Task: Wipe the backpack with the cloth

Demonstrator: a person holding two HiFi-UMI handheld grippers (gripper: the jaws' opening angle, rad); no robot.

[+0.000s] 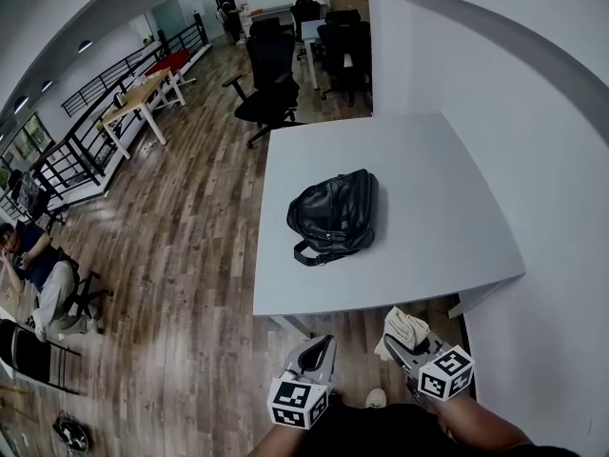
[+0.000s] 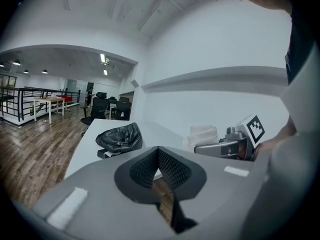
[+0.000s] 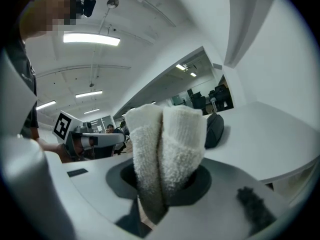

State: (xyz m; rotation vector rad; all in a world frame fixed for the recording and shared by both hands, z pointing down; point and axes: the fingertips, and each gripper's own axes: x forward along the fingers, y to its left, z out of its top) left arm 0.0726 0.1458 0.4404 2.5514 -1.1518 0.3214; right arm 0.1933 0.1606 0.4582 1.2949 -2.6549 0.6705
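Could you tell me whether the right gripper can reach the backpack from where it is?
Probably yes: the right gripper, shut on the cloth, hangs just off the near edge of the table, and only bare tabletop lies between it and the backpack.

The head view looked steeply down from above the near edge of the table [image 1: 419, 208], with the left gripper [image 1: 317, 352] and right gripper [image 1: 400, 343] at its bottom margin. Each gripper view sat low and close behind its own jaws: the left one faced across the table, the right one tilted up past the cloth [image 3: 165, 144]. All three shared the backpack [image 1: 335, 215], and each gripper view caught the other gripper
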